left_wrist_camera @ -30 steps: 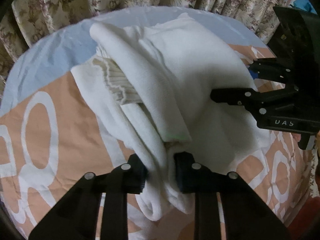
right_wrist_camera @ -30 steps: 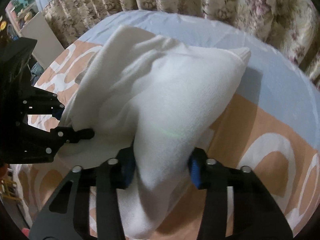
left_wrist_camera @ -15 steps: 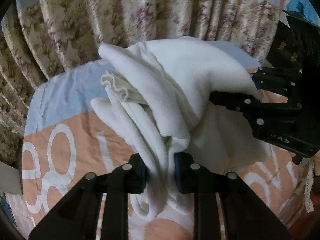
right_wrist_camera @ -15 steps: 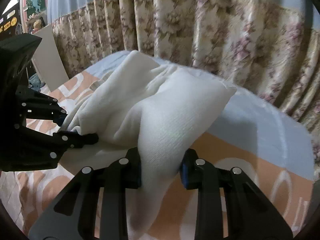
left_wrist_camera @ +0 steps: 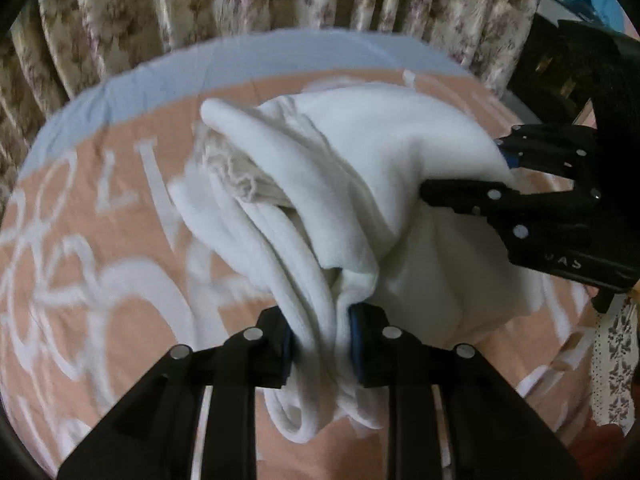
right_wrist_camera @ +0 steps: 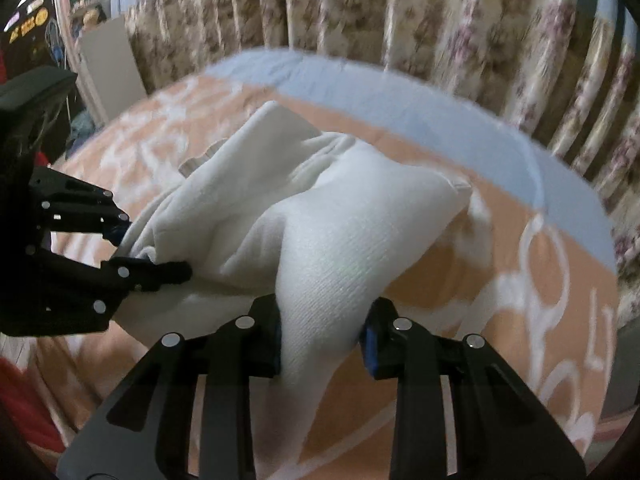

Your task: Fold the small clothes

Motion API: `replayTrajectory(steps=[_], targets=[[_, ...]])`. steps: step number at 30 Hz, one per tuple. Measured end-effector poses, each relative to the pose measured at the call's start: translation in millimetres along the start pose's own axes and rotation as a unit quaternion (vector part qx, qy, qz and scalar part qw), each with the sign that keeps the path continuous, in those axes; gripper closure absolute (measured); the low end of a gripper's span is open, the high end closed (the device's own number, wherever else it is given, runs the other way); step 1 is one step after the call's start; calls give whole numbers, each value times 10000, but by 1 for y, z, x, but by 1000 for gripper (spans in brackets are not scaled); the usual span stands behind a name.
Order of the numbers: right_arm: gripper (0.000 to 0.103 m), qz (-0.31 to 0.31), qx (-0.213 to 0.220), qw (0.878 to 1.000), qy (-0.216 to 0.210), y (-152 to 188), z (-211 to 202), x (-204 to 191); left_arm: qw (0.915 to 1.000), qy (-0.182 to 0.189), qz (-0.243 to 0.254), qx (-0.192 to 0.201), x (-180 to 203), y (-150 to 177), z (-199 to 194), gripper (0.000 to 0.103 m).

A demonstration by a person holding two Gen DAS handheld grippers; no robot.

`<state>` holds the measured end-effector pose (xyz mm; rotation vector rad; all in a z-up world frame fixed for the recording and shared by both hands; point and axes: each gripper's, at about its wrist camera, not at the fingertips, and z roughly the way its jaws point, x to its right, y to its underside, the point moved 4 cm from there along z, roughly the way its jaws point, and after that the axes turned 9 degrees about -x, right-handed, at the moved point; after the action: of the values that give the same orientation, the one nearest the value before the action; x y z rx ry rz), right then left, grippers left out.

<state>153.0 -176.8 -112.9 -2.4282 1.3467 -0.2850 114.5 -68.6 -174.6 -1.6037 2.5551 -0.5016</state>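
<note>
- Presently I am clamping both pairs of jaws nearly closed on one white garment (left_wrist_camera: pixel 352 184): my left gripper (left_wrist_camera: pixel 320 344) is pinching a thick gather of its folded layers, and my right gripper (right_wrist_camera: pixel 322 332) is pinching a broad bunch of the same cloth, with only the fabric's thickness keeping the fingers apart.
- Between the two grips I am holding the garment bunched and sagging over the bedspread (left_wrist_camera: pixel 100 264); whether its lowest folds are touching the bed, I cannot tell.
- In the left wrist view my right gripper (left_wrist_camera: pixel 468 194) is reaching in from the side, its fingers buried in the cloth; in the right wrist view my left gripper (right_wrist_camera: pixel 132 252) is doing the same from the other side.
- I am judging this as mid-fold, with the piece gathered and being carried, not yet laid flat; the next move is calling for lowering it onto the bed, drawing the two grips apart to take out the slack, then letting go only once the layers are lying square.
- Looking closer, the fabric is reading as soft, fine-ribbed knit, thick and limp, with a frilled, crinkled edge (left_wrist_camera: pixel 236 176) peeking from inside the roll.
- Beyond it, the peach bedspread with white lettering and a pale blue band is spreading out, and floral curtains (right_wrist_camera: pixel 360 12) are hanging behind.
</note>
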Motion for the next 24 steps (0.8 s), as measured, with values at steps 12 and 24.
replayTrajectory(steps=[12,24], targets=[[23,1054,391,9930,-368,50,-51,20,9975,-531,190,417,-15,30,-41,32],[32,539,-463,9971,265,87,6,-9,9951,-926,272,194,-18,33,2,31]])
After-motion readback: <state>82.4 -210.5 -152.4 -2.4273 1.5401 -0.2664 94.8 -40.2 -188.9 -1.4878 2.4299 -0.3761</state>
